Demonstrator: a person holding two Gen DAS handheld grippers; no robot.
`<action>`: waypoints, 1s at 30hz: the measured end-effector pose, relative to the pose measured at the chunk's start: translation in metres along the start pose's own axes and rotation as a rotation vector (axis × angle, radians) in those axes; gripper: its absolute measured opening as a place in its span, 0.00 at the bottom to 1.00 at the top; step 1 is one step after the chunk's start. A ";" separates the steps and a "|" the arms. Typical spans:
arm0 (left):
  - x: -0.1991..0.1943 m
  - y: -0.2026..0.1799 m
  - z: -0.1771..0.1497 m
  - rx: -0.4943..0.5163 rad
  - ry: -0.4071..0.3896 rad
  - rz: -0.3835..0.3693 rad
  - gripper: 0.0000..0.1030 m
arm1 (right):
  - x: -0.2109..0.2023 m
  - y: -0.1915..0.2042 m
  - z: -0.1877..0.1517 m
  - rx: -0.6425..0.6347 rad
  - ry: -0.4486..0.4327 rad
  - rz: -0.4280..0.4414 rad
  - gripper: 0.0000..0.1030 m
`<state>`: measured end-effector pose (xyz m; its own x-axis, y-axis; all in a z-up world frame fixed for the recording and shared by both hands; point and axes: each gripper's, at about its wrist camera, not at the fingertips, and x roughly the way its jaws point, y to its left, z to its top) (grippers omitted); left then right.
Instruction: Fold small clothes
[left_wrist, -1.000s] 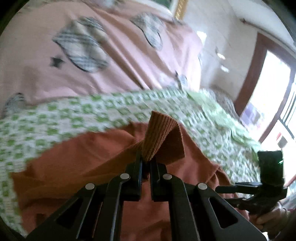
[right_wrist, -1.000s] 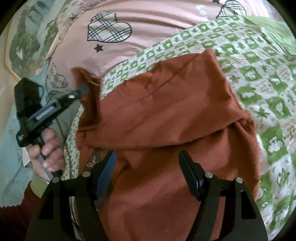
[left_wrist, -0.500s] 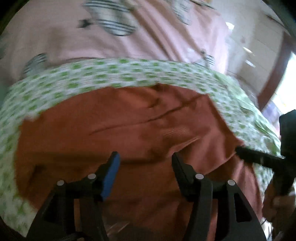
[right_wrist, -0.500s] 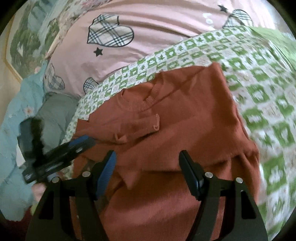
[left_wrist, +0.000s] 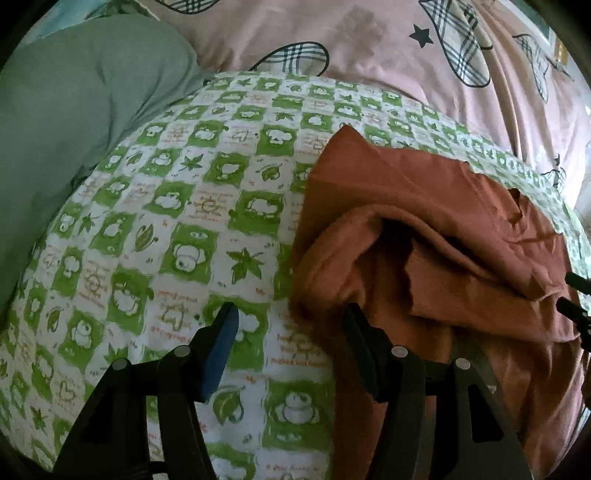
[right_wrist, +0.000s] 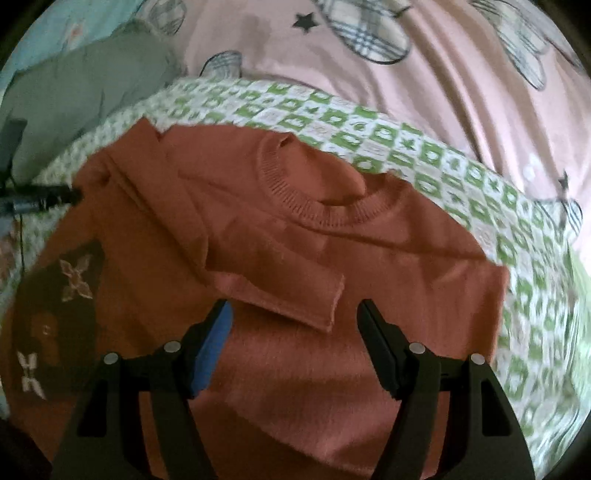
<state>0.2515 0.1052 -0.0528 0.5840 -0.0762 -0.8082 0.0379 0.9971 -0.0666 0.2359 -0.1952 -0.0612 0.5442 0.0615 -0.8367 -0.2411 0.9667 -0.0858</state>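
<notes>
We find both tools released — the left tool (left_wrist: 290, 325) astride the near left edge of the rust sweater (right_wrist: 295, 258) on the checked bedcover (left_wrist: 184, 221), the right tool (right_wrist: 293, 317) centred over the folded-in sleeve (right_wrist: 280, 291) — so the left is nearer that side.

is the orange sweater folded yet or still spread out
Partly folded: on the orange sweater one sleeve lies across the chest below the collar, but the body is flat and unfolded.

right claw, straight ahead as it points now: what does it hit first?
Likely the folded sleeve of the rust sweater: its cuff end lies just beyond the open right claw, on the sweater's body. Depth is unclear, so how close is a guess.
</notes>
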 end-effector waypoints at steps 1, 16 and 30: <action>0.002 -0.001 0.001 -0.001 0.000 0.002 0.58 | 0.007 0.001 0.003 -0.011 0.020 0.003 0.60; 0.006 -0.005 0.010 -0.018 -0.016 0.015 0.58 | -0.092 -0.127 0.007 0.663 -0.178 0.482 0.05; 0.007 -0.022 -0.009 0.016 0.008 0.027 0.57 | -0.019 -0.132 -0.071 0.927 -0.080 0.232 0.50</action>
<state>0.2478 0.0824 -0.0624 0.5784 -0.0488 -0.8143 0.0348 0.9988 -0.0351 0.2005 -0.3415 -0.0718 0.6241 0.2599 -0.7368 0.3632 0.7385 0.5681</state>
